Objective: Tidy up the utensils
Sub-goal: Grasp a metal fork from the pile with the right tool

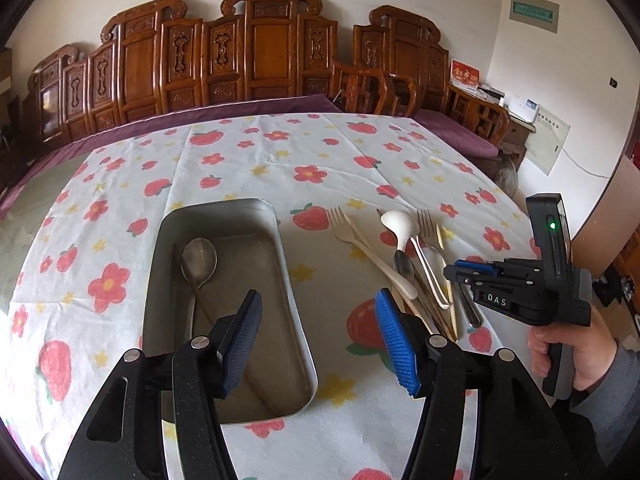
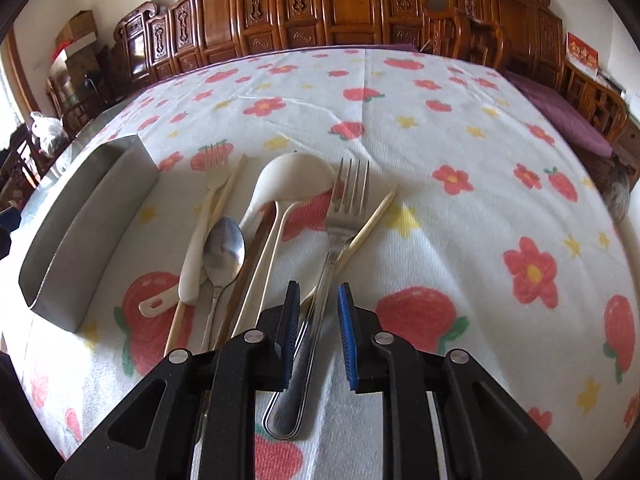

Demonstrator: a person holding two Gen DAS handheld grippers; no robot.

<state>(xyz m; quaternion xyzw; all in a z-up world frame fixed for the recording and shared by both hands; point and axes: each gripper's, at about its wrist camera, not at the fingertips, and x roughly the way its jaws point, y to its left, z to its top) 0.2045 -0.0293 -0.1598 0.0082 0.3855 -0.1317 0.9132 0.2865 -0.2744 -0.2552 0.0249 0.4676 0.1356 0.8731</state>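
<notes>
A metal tin (image 1: pixel 296 320) lies on the flowered tablecloth with a steel spoon (image 1: pixel 199 264) and a thin stick inside. My left gripper (image 1: pixel 320 344) is open and empty above the tin's right wall. To the right lies a pile of utensils (image 1: pixel 416 264). In the right wrist view the pile shows a steel fork (image 2: pixel 340 220), a white ladle (image 2: pixel 296 176), a steel spoon (image 2: pixel 224 248), a cream fork (image 2: pixel 200 236) and chopsticks (image 2: pixel 368 224). My right gripper (image 2: pixel 319 336) is open, its pads on either side of the steel fork's handle, and also shows in the left wrist view (image 1: pixel 460 272).
The tin (image 2: pixel 92 216) stands left of the pile in the right wrist view. A carved wooden bench (image 1: pixel 256 52) with purple cushions runs behind the table. The table's right edge (image 1: pixel 516 200) drops off near the right gripper.
</notes>
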